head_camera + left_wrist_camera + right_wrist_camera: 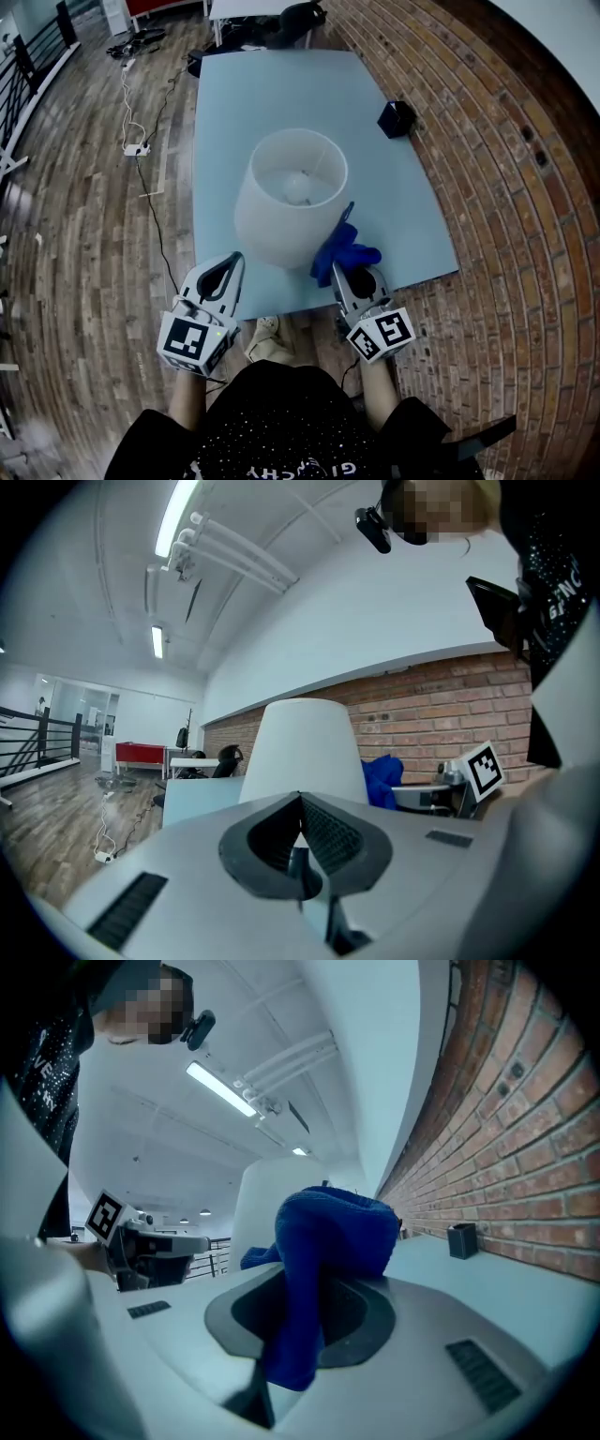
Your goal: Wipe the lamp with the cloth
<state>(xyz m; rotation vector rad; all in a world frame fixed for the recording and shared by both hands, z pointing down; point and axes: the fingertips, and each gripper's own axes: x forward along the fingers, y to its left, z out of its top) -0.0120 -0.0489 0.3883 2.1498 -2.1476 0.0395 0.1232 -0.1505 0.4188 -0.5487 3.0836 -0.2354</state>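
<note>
A white lamp with a wide shade [289, 195] stands near the front of the pale blue table [281, 94]; its bulb [298, 188] shows inside the shade. My right gripper [349, 272] is shut on a blue cloth [343, 247], which hangs beside the shade's lower right side. The cloth [323, 1241] bulges out between the jaws, with the shade [261, 1204] behind it. My left gripper [231, 264] is at the table's front edge, left of the lamp, with its jaws closed and holding nothing. The shade [305, 747] rises straight ahead in the left gripper view.
A small black box [397, 118] sits at the table's far right edge. A brick wall [506, 178] runs along the right. Cables and a power strip [137, 148] lie on the wooden floor at the left. More desks and chairs [281, 19] stand beyond the table.
</note>
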